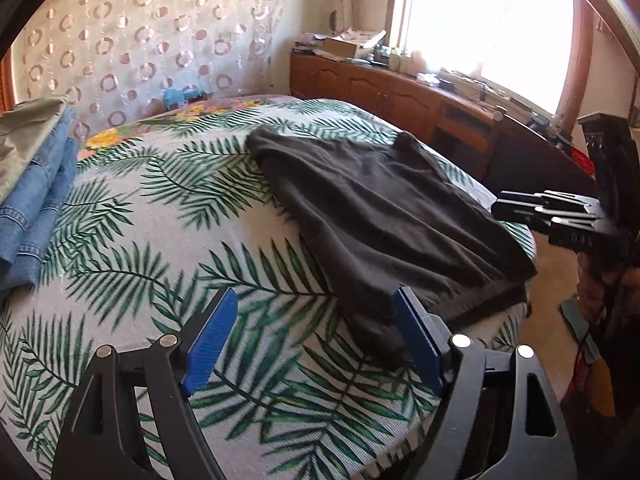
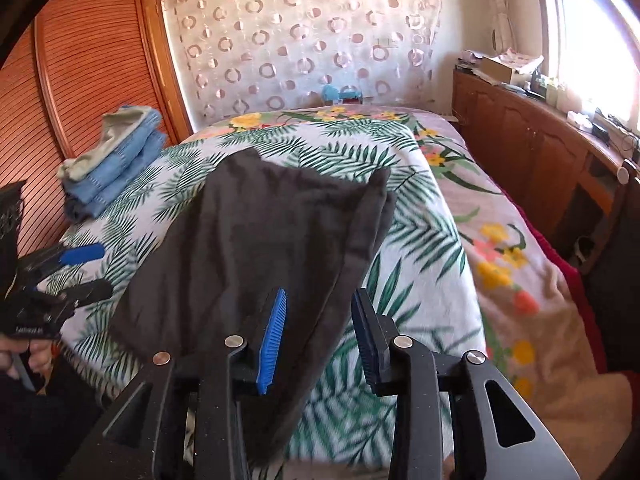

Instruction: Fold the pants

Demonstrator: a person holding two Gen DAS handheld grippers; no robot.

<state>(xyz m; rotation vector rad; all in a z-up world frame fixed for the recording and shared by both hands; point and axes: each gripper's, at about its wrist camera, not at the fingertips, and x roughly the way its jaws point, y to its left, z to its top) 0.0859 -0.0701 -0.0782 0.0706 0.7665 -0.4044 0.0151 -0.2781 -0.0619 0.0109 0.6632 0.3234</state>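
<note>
Leaf-print bed (image 1: 120, 240), dark pants (image 1: 380, 208); left gripper (image 1: 316, 344) spread wide, right gripper (image 2: 320, 336) parted, both empty

Left tongs (image 1: 316, 344) gape over dark folded pants (image 1: 384, 216) on the palm-print bedspread (image 1: 140, 208).

The pants (image 1: 384, 216) are dark grey cloth, soft and matt, a bit fuzzy. The bed (image 1: 168, 240) has a woven cloth cover with a fine ribbed look. The jeans (image 1: 36, 200) are rough blue denim. Each gripper, left (image 1: 316, 344) and right (image 2: 320, 336), is matt black plastic with shiny metal pins and ridged blue pads (image 1: 210, 344). The cabinet (image 1: 380, 92) is smooth, shiny brown wood.
</note>
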